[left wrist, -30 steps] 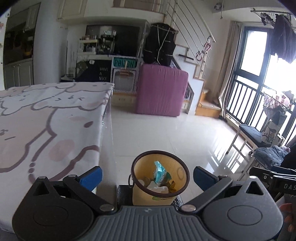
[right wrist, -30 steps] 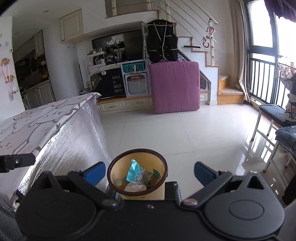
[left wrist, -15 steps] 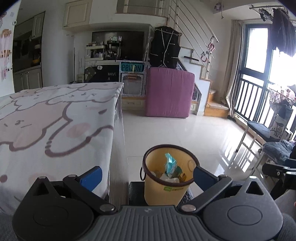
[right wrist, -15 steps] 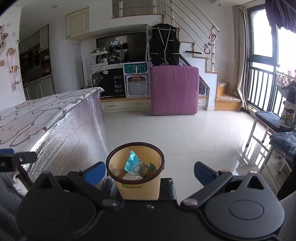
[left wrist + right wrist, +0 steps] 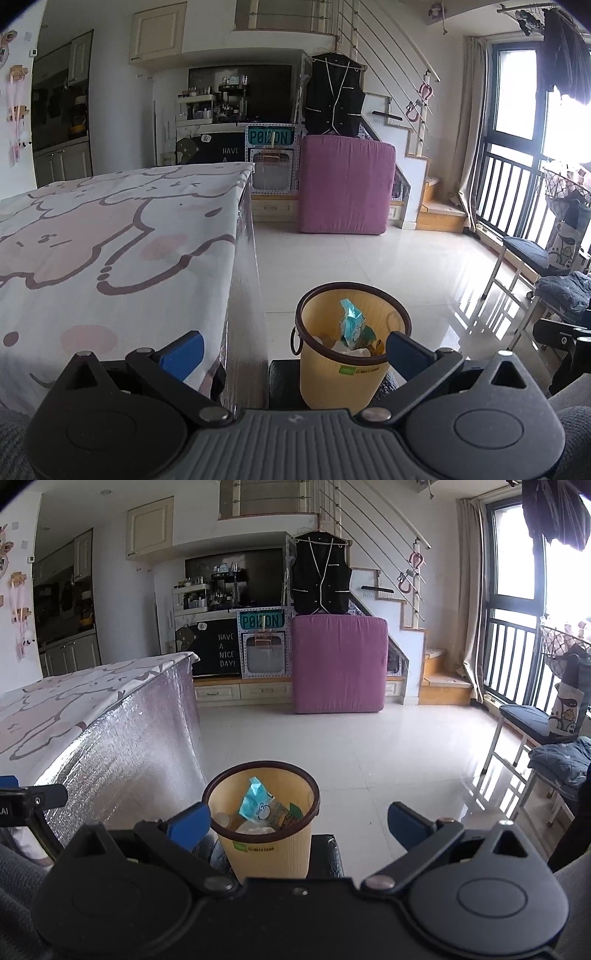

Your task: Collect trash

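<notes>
A yellow trash bin [image 5: 343, 384] with a brown rim stands on a black stand on the floor, beside the table's end. Inside lie a teal wrapper [image 5: 350, 323], white tissue and other scraps. My left gripper [image 5: 294, 354] is open and empty; the bin sits just ahead of its right fingertip. In the right wrist view the same bin [image 5: 273, 853] stands ahead between the fingers, nearer the left one, and the teal wrapper [image 5: 255, 805] shows inside. My right gripper [image 5: 297, 825] is open with nothing held. The left gripper's tip [image 5: 33, 799] shows at the left edge.
A table with a pink cartoon cloth [image 5: 110, 240] and a silver foil side [image 5: 122, 746] fills the left. A purple cushion block [image 5: 345, 184] leans at the far wall by the stairs. A chair with folded clothes [image 5: 561, 291] stands right, near the window railing.
Both views have levelled and drawn back from the bin, so more of its side wall shows. In the left view the bin has shifted right. Both grippers stayed open.
</notes>
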`<state>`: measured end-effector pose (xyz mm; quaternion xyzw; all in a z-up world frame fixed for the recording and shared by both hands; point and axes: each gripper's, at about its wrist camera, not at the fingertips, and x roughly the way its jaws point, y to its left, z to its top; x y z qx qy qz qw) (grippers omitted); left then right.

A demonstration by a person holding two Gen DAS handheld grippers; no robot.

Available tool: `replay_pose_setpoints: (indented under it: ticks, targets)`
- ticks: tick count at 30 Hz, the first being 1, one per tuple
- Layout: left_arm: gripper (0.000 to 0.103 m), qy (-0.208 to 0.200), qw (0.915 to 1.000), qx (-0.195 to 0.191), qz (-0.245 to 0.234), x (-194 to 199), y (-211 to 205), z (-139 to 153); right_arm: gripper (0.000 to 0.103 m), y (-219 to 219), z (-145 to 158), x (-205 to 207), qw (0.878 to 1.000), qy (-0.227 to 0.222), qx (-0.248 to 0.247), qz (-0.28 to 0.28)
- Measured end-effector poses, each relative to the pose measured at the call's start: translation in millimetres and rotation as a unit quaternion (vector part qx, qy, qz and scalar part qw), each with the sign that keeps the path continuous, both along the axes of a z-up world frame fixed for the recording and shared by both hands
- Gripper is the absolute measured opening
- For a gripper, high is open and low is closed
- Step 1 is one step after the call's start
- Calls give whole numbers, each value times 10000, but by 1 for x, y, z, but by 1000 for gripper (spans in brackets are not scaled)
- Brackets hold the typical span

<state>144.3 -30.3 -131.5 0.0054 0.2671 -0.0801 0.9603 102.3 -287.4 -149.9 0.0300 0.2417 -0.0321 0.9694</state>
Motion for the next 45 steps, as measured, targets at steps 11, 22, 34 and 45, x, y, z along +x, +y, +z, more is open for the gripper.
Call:
replay_pose_setpoints:
  ticks: [11, 22, 34, 45]
  targets:
    - [103, -20, 9999, 142, -71, -2, -7, -6, 103, 2, -2, 2, 10000, -31, -45, -18]
    - [103, -11, 9999, 138, -84, -4, -9, -8, 103, 8, -2, 0, 9998, -56, -197, 4]
    - [103, -11, 9999, 139, -82, -4, -9, -8, 103, 9, -2, 1, 9998, -48, -200, 5]
    - [103, -12, 9999, 138, -82, -4, -9, -8, 103, 9, -2, 1, 9998, -47, -193, 5]
